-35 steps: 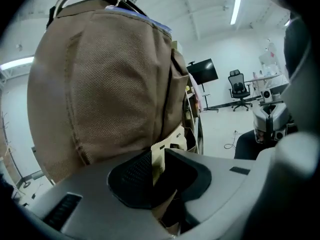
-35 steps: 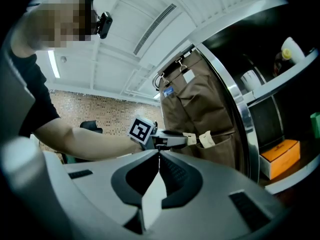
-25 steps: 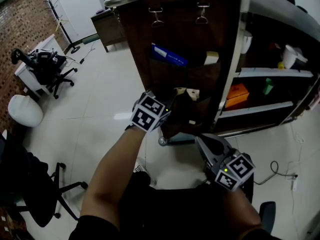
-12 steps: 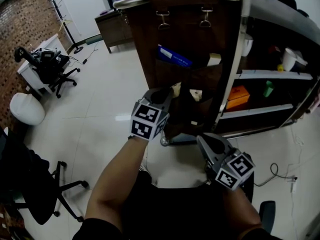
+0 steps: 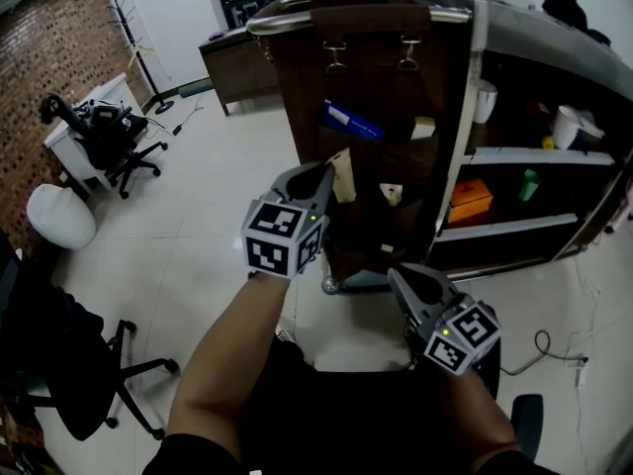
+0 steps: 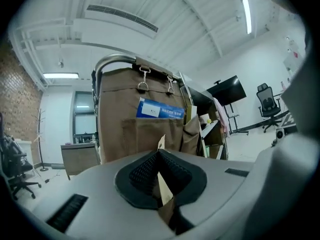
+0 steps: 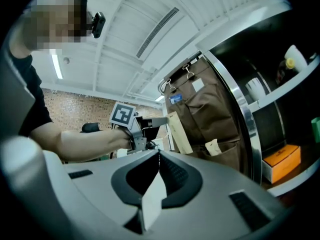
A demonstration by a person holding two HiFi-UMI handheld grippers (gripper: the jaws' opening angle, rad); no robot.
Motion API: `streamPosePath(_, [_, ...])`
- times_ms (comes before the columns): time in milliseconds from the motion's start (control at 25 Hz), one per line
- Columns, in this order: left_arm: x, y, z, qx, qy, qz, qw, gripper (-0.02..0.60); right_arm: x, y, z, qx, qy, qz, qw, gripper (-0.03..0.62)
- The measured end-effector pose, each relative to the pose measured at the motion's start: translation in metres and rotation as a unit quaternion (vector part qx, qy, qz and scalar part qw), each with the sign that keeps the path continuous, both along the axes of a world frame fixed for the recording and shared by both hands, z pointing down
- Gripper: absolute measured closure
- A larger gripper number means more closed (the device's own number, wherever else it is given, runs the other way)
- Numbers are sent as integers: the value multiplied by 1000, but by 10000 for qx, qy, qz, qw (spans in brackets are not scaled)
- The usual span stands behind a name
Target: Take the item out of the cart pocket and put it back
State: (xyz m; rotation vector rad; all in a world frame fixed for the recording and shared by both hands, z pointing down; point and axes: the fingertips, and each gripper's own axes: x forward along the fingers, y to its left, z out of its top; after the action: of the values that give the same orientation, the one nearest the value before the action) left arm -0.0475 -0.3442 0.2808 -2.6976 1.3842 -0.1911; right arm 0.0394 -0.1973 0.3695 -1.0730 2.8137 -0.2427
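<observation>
My left gripper is shut on a tan paper envelope and holds it up in front of the brown fabric pocket organiser on the cart's side. In the left gripper view the envelope shows edge-on between the closed pads. The right gripper view shows the left gripper with the envelope clear of the pockets. Lower down, near my waist, my right gripper is shut on a white paper slip. A blue box sits in the upper pocket, and a pale tag sticks out of the lower one.
The cart's metal frame borders shelves holding an orange box, a green bottle and a white bottle. Office chairs and a white stool stand at the left. A cable lies on the floor.
My left gripper has risen from the lower pocket with the tan envelope in it, which is now out of the pocket. The right gripper has barely moved.
</observation>
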Motion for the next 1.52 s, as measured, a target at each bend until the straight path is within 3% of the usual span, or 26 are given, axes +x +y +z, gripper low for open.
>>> streamPosePath(360, [-12,31,-51,275,124,-49,9995,580,-4,9,-12,120,6,-28,9999,574])
streamPosePath(680, [-19,89,-74,348,191,105,9992,580,-10,15,-15,163,22,-93,9998,574])
streamPosePath(1000, [-30,144,-47,317,299,12,9990,580,-9,25,-23,216,20,-141,9997,574])
streamPosePath(1280, [-39,172,-1,235,995,-413,9939,580,-10,37,-28,129,147,-99,9998,574])
streamPosePath(1520, [-12,184,48,38,825,-126,9965,580,-16,39,-36,178,259,-81,9995,574])
